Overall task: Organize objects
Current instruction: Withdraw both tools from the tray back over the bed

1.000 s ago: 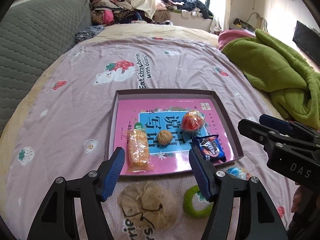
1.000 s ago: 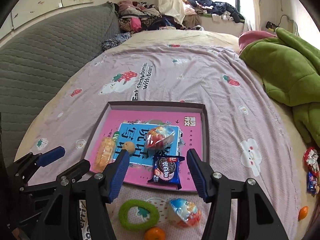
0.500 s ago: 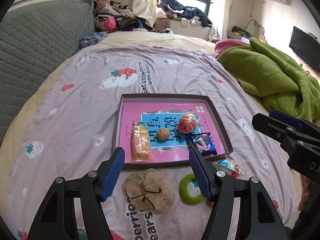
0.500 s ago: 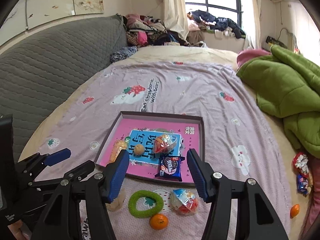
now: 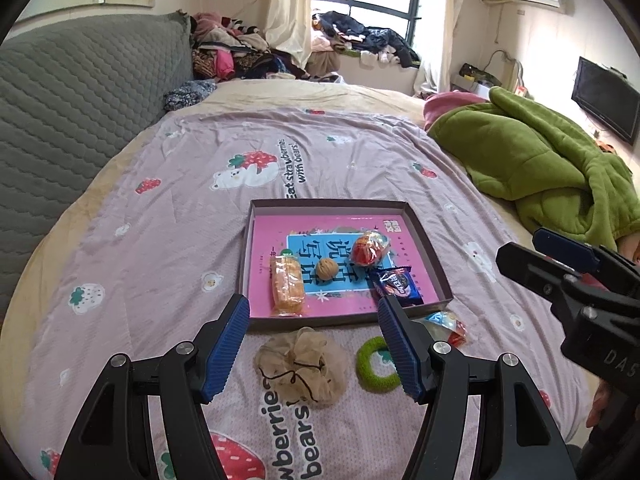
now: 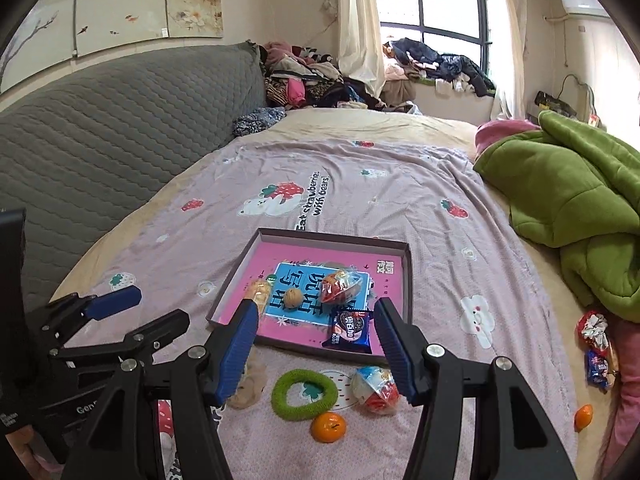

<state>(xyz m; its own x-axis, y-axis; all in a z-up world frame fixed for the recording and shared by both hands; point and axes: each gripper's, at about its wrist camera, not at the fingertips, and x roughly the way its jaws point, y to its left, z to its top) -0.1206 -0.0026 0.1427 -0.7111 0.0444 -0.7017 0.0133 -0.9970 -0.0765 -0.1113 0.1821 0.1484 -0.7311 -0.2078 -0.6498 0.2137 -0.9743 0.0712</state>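
A shallow pink-lined box tray lies on the bed. It holds an orange wafer pack, a walnut, a red wrapped snack and a blue cookie pack. In front of the tray lie a beige scrunchie, a green ring, a wrapped ball and a tangerine. My left gripper is open and empty above the scrunchie. My right gripper is open and empty above the ring.
A green blanket lies at the right. A grey quilted headboard is on the left. Snack packs and a second tangerine lie at the bed's right edge. Clothes pile up near the window.
Both grippers have pulled back and up from the tray, so the tray and front objects look smaller and farther. Both stay open. No object has moved.
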